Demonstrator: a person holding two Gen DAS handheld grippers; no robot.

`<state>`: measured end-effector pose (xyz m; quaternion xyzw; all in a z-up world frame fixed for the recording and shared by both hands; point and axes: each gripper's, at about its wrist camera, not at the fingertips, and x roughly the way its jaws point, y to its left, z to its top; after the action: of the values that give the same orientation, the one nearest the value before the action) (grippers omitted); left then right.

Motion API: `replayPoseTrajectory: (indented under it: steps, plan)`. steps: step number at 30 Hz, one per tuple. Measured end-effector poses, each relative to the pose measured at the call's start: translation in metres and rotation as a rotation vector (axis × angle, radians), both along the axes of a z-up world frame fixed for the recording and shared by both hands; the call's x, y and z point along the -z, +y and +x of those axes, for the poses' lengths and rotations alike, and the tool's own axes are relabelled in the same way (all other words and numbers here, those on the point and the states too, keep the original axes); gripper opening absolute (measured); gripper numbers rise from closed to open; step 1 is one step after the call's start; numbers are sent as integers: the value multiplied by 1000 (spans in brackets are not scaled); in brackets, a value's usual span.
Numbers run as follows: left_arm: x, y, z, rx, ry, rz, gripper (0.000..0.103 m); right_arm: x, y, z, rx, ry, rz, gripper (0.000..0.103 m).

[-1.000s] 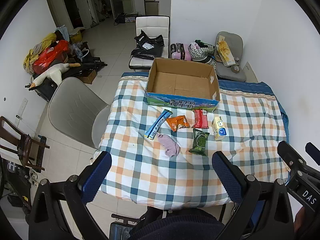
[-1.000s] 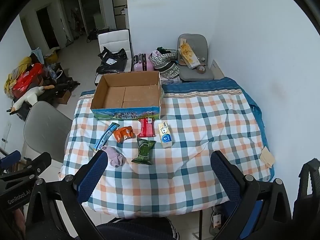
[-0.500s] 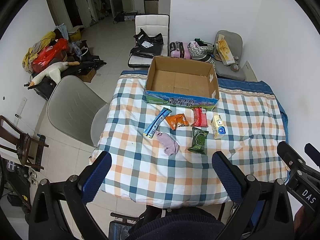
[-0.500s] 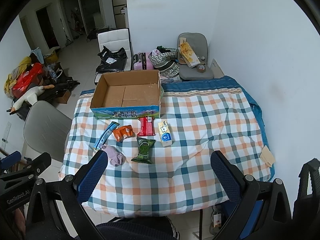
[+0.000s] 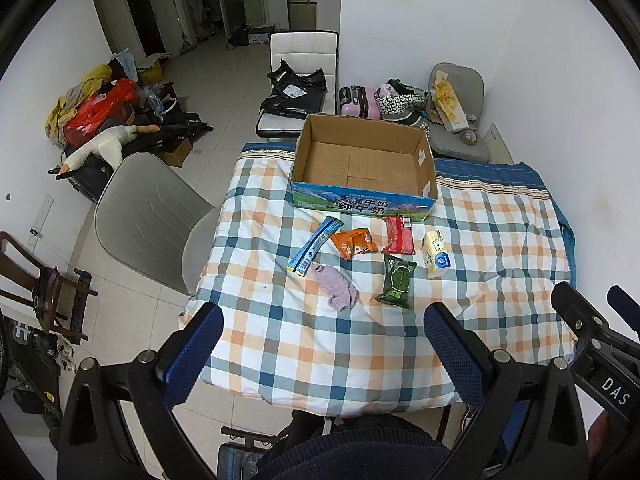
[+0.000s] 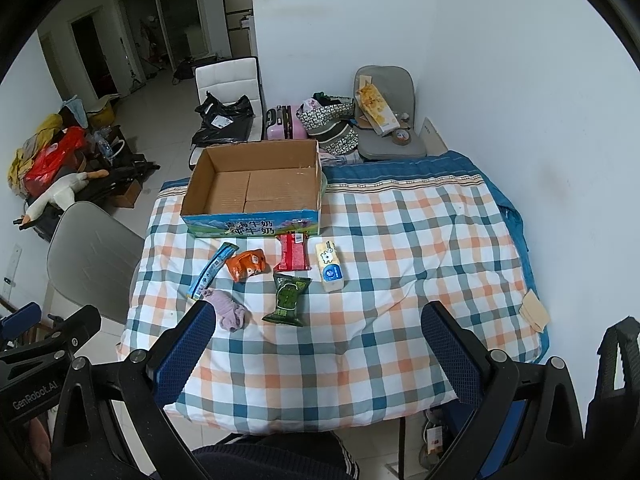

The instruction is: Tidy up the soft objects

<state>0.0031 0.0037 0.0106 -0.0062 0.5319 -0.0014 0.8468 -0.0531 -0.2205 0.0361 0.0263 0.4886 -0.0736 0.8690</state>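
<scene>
An empty cardboard box (image 5: 362, 168) (image 6: 256, 192) stands at the far side of the checkered table (image 5: 320, 344). In front of it lie a blue stick pack (image 5: 315, 244), an orange packet (image 5: 355, 242), a red packet (image 5: 399, 235), a yellow tissue pack (image 5: 436, 254), a green packet (image 5: 397, 281) and a purple sock (image 5: 335, 286). They also show in the right wrist view, the sock (image 6: 230, 310) nearest. My left gripper (image 5: 322, 354) and right gripper (image 6: 316, 350) are open and empty, high above the table's near edge.
A grey chair (image 5: 148, 216) stands at the table's left. A white chair with black bags (image 5: 298, 84) and a grey chair with clutter (image 5: 456, 116) stand behind the table. A wall runs along the right. A tan card (image 6: 534, 312) lies at the right edge.
Both grippers have drifted slightly back, so the table looks a little farther. Nothing on the table has moved.
</scene>
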Motion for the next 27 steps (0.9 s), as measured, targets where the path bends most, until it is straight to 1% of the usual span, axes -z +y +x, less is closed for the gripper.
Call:
replayPoseTrajectory:
  steps: [1,4,27]
  plan:
    - [0,0,0,0,0,0,103,-1,0,3,1,0,2,103]
    - [0,0,0,-1,0,-1,103,0,-1,-5,0,-2,0,103]
    - [0,1,-1,1,-5,-3,103,-4,-1,-5,-3,-6,0,103]
